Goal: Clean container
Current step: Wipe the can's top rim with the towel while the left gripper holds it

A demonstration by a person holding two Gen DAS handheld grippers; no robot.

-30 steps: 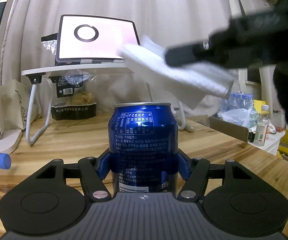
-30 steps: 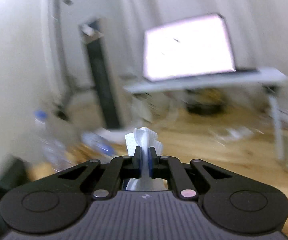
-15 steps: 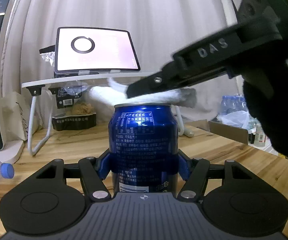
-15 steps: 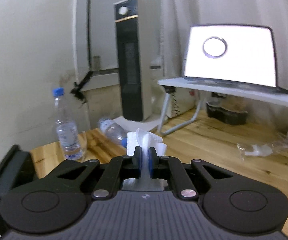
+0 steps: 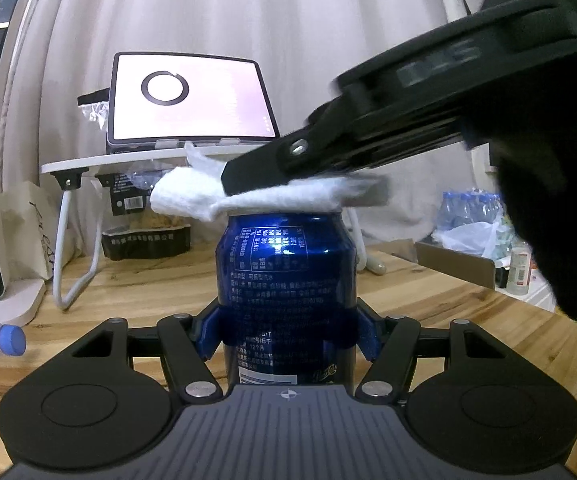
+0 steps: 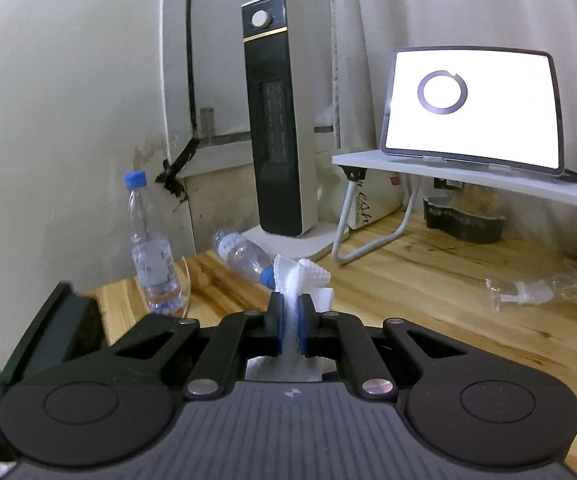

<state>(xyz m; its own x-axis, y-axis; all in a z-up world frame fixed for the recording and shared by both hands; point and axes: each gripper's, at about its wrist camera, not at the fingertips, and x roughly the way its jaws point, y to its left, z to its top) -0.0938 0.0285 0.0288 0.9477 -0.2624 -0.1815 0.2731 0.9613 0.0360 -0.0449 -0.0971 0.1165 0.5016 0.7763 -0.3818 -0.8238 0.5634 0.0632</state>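
Note:
A blue drink can (image 5: 286, 280) stands upright on the wooden table, held between the blue pads of my left gripper (image 5: 286, 334), which is shut on it. My right gripper (image 6: 289, 326) is shut on a folded white cloth (image 6: 300, 280). In the left wrist view the right gripper (image 5: 248, 184) reaches in from the upper right and lays the white cloth (image 5: 216, 196) flat on the can's top. The can's lid is hidden under the cloth.
A tablet (image 5: 188, 100) with a lit screen sits on a small white folding stand (image 5: 88, 168) behind the can. A tower heater (image 6: 276, 120) stands at the wall. One water bottle (image 6: 150, 248) stands upright and another (image 6: 244, 256) lies on the table. A cardboard box (image 5: 456, 264) sits at right.
My right gripper has come down from above with the cloth and now rests it on the can's top. The left gripper and can have stayed in place.

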